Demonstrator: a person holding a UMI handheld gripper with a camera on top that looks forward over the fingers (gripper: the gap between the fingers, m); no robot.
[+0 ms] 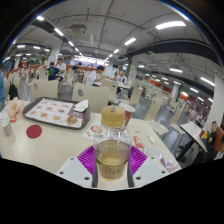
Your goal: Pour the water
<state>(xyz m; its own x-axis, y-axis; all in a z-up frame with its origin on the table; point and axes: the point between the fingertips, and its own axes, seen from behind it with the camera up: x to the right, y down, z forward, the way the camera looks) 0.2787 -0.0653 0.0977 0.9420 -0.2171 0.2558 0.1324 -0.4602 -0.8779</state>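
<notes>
Gripper (112, 163) closed snugly on clear plastic cup of pale water (112, 155), both purple pads (88, 160) pressing its sides. Held above white round table (50, 145), just short of second clear cup with amber liquid (113, 117). Probably carrying toward the pour. Keep upright until over the far rim, then tilt slowly; avoid squeezing harder, soft walls could buckle. Steer clear of tray with dishes (55, 113).

View: single, mounted on the gripper (112, 168), facing forward along its two fingers, angled slightly down onto a white table (50, 140). Range: close to a cup (112, 157) between the fingers; wide-angle, taking in a tray (55, 113) and a hall with people beyond.
</notes>
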